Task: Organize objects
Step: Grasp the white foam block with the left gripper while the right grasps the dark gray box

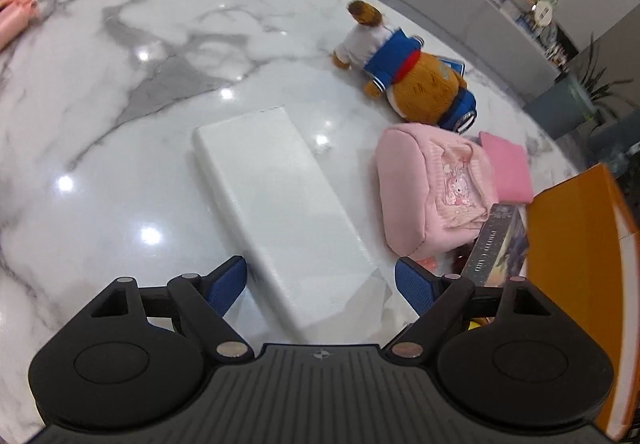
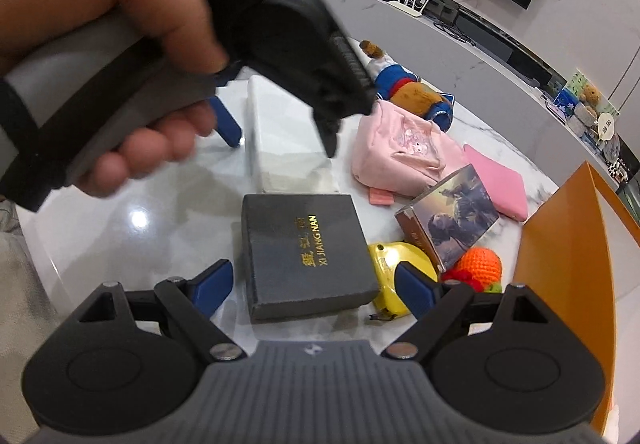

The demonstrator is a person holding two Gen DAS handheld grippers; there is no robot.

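Two grippers hang over a marble table [image 1: 120,43] with their jaws spread wide and nothing between the pads. The left gripper [image 1: 320,280] straddles the near end of a long white box [image 1: 280,203] that lies flat on the table, its blue fingers [image 1: 228,284] standing clear of the box's sides. The right gripper [image 2: 312,288] is poised over a dark grey box [image 2: 308,256] with gold lettering, which also lies flat, with one corner of it over a yellow tape measure [image 2: 394,268]. My reading is that each hand is lining up a grasp. To do it well, the left one should come down squarely so both pads meet the long sides of the white box together, and close across the narrow width rather than near the crumpled corner. The right one should centre on the grey box so the far pad does not catch the tape measure. Beside these lie a pink pouch [image 2: 396,151], a flat pink case [image 2: 500,179], a photo card box [image 2: 448,219], a knitted orange ball [image 2: 480,264] and a teddy bear [image 1: 420,83]. An orange box [image 2: 568,264] stands at the right edge, apparently the place for the things; its inside is hidden, so I cannot tell what it holds.
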